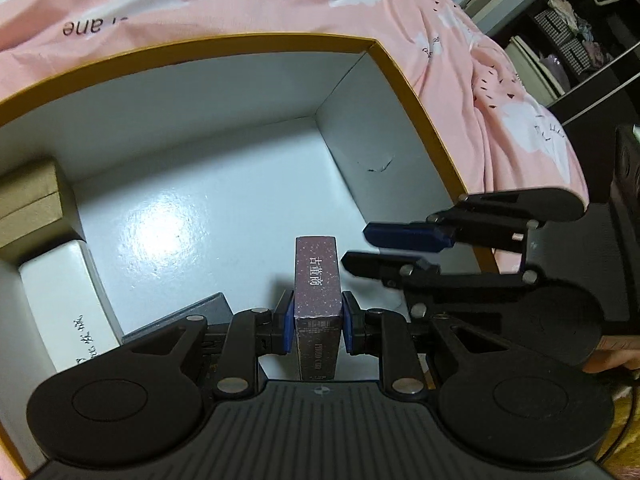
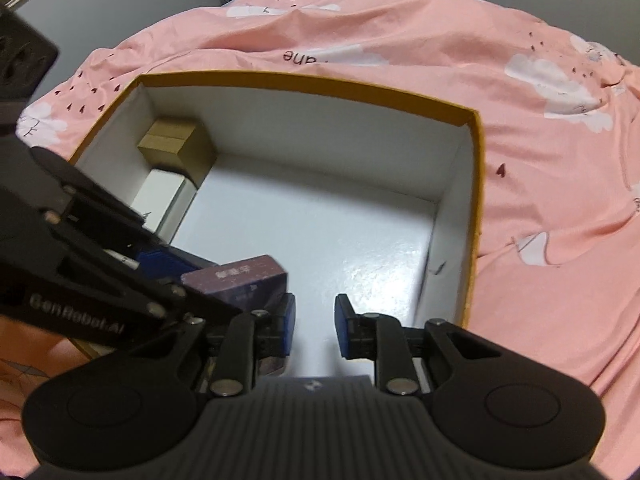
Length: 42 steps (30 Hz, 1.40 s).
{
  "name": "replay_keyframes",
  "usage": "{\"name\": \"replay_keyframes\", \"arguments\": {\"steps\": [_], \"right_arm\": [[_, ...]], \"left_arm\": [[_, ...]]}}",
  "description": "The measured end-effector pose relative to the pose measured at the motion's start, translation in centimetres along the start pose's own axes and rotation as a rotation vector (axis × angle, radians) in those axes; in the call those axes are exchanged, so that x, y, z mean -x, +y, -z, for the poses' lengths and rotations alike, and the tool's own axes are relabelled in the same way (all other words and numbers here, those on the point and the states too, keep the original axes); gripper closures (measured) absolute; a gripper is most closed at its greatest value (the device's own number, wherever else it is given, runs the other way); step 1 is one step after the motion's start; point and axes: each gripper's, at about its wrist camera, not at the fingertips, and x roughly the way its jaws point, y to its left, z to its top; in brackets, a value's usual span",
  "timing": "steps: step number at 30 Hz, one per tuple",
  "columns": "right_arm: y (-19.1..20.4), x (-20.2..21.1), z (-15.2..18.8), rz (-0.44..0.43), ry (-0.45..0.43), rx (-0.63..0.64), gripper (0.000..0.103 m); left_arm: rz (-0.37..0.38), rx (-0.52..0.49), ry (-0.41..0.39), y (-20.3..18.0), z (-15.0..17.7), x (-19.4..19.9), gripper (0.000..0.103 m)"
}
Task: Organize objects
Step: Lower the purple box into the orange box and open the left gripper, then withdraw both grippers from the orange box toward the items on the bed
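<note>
My left gripper (image 1: 318, 326) is shut on a small dark purple speckled box (image 1: 318, 300) with white lettering, held over the near part of a large open box with an orange rim (image 1: 404, 80) and white inside. In the right wrist view the purple box (image 2: 240, 282) shows at lower left, held by the left gripper (image 2: 192, 276). My right gripper (image 2: 315, 330) is open and empty, just right of the purple box, above the big box's white floor (image 2: 320, 232). The right gripper (image 1: 360, 246) also shows in the left wrist view.
Inside the big box along its left wall stand a brown cardboard box (image 2: 170, 146) and a white box (image 2: 160, 196); a grey flat item (image 1: 180, 318) lies near the front. The big box rests on a pink printed bedsheet (image 2: 540, 160). Dark shelves (image 1: 580, 40) stand beyond the bed.
</note>
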Motion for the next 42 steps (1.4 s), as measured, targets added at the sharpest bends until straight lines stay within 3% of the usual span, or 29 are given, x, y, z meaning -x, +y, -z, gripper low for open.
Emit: {"name": "replay_keyframes", "arguments": {"steps": [9, 13, 19, 22, 24, 29, 33, 42], "right_arm": [[-0.1, -0.9, -0.1, -0.023, 0.009, -0.017, 0.079], [0.0, -1.3, 0.0, -0.026, 0.017, -0.014, 0.079], [0.1, -1.6, 0.1, -0.036, 0.028, -0.018, 0.079], [0.1, -1.6, 0.1, -0.036, 0.030, -0.017, 0.079], [0.2, -1.6, 0.1, -0.036, 0.031, -0.018, 0.079], [0.3, -1.8, 0.2, -0.037, 0.044, -0.014, 0.079], [0.2, -2.0, 0.2, -0.041, 0.059, -0.017, 0.079], [0.2, -3.5, 0.0, -0.074, 0.124, -0.041, 0.079]], "left_arm": [[-0.043, -0.027, -0.007, 0.4, -1.3, -0.4, 0.070], [-0.128, -0.052, -0.024, 0.3, -1.4, -0.8, 0.059], [-0.192, -0.057, -0.048, 0.5, -1.3, -1.2, 0.057], [-0.247, -0.089, -0.055, 0.5, -1.2, -1.2, 0.057], [-0.251, -0.093, -0.048, 0.2, -1.5, -1.8, 0.057], [-0.263, -0.136, -0.021, -0.5, -1.5, -2.6, 0.071], [-0.268, -0.160, -0.022, -1.1, -1.5, -2.8, 0.071], [-0.298, -0.106, 0.042, 0.6, -1.3, -2.2, 0.071]]}}
